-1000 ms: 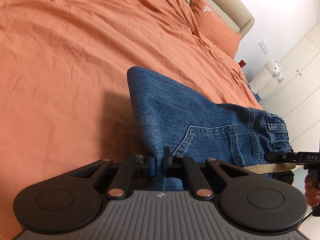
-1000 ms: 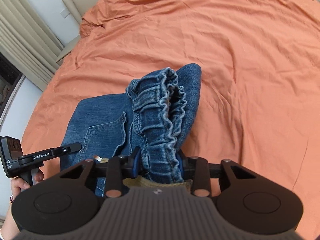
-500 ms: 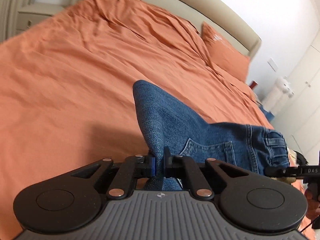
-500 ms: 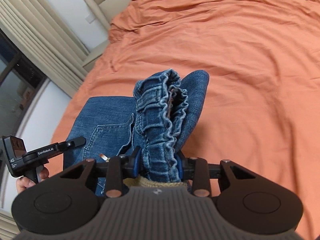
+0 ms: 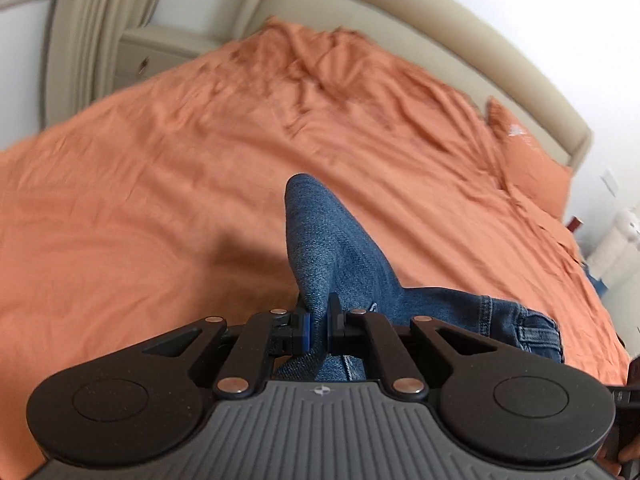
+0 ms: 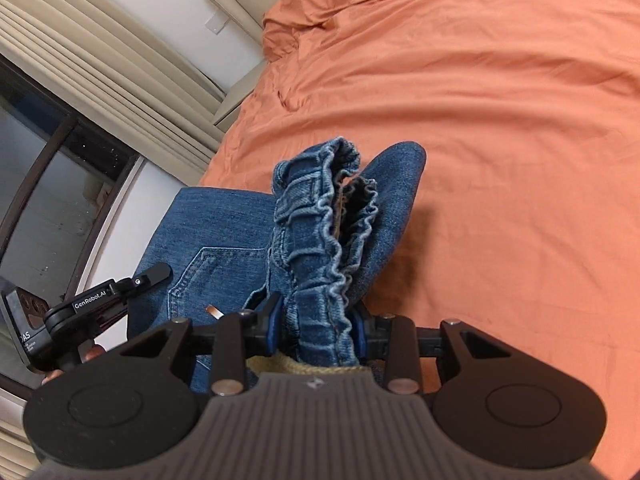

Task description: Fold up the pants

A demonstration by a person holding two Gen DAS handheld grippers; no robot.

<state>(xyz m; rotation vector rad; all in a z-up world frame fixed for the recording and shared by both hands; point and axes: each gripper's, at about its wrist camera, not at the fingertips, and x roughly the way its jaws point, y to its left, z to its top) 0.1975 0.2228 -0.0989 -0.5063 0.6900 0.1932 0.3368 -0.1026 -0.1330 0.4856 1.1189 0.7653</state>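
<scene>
Blue denim pants (image 5: 340,252) hang folded between both grippers above the orange bed sheet (image 5: 160,200). My left gripper (image 5: 318,324) is shut on a folded edge of the denim, which rises in a peak in front of it. My right gripper (image 6: 316,326) is shut on the bunched elastic waistband (image 6: 320,240), with the back pocket (image 6: 216,276) hanging to its left. The left gripper (image 6: 154,274) shows at the left of the right wrist view, held by a hand. Part of the waistband (image 5: 536,332) is visible at the right of the left wrist view.
The orange sheet (image 6: 500,120) covers the whole bed. A beige headboard (image 5: 440,40) curves along the far side, with an orange pillow (image 5: 532,168) at the right. Curtains (image 6: 100,60) and a dark window (image 6: 48,184) lie beyond the bed's edge. White furniture (image 5: 616,248) stands far right.
Both grippers have swung across the bed with the pants still held, and both views now take in more of the headboard and window side. The grips are unchanged.
</scene>
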